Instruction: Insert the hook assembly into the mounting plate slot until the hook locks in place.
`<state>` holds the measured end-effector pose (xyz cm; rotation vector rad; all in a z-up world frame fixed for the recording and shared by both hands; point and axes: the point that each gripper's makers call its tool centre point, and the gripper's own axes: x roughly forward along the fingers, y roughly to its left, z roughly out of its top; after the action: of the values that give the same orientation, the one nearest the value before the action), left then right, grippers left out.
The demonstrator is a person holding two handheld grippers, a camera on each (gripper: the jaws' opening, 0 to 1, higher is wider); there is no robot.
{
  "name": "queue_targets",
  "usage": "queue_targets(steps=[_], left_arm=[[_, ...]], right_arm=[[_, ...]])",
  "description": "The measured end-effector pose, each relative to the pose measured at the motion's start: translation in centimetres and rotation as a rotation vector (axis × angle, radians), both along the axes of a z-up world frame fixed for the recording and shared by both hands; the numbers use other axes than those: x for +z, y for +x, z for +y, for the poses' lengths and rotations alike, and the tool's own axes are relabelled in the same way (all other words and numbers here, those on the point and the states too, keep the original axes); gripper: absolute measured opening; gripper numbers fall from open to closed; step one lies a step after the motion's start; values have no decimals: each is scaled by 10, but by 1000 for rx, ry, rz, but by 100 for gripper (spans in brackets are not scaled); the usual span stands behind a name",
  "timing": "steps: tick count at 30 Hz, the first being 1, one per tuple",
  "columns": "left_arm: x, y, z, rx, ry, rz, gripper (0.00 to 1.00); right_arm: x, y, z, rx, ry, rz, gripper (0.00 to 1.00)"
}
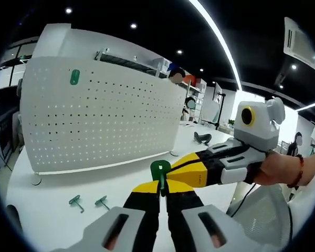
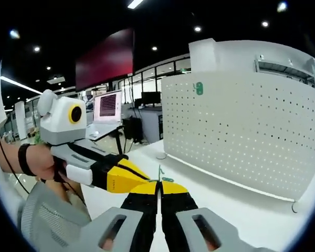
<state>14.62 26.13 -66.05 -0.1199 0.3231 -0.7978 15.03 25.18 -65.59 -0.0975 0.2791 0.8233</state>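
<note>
Both my grippers, left [image 1: 161, 190] and right [image 2: 158, 189], pinch one green hook [image 1: 160, 170] for alignment, pegboard [image 1: 97, 113] at 11 o'clock, spare hooks [image 1: 87, 202] at 9.

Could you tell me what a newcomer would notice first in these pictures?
Probably the two yellow-and-black tools meeting over the white table: the left hand-held gripper and the right hand-held gripper both pinch one green hook. Behind stands a big white pegboard with a green hook already mounted near its top.
</note>
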Motion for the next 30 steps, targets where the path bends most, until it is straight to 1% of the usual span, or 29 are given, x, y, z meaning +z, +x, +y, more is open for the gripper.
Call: queue_targets(steps=[2,3,4,6,7,9,12,14,16,20,23,24,26,30], left_arm=[[1,0,2,3,5,-8,3],[1,0,2,6,16,-23,2],[2,1,4,19,22,-36,2],[5,0,4,18,1,-25,2],[5,0,5,20,-3,-22,2],[6,0,6,22,7,-30,2],[7,2,9,40,0,-28,2],[7,3,10,46,-5,-24,2],[7,6,12,58,-1,-31,2],[10,9,16,79,-5,-36,2],[12,12,18,95,-1,-42,2],[13,13,19,101,-1,-36,2],[15,18,24,131,2,-50,2],[21,24,30,159,9,-52,2]], right_arm=[[0,0,0,3,7,0,0],[0,0,1,3,13,11,0],[0,0,1,5,11,9,0],[1,2,1,4,0,-14,3],[1,2,0,-1,0,-13,6],[4,3,1,3,11,-26,6],[6,3,0,-2,20,-15,8],[6,5,-2,-11,11,-29,9],[7,4,-2,-10,21,-23,9],[6,4,-4,-7,14,-25,10],[4,4,-6,-6,15,-25,13],[4,4,-7,-5,15,-25,15],[4,2,-5,4,34,-14,19],[6,2,-5,14,32,-20,20]])
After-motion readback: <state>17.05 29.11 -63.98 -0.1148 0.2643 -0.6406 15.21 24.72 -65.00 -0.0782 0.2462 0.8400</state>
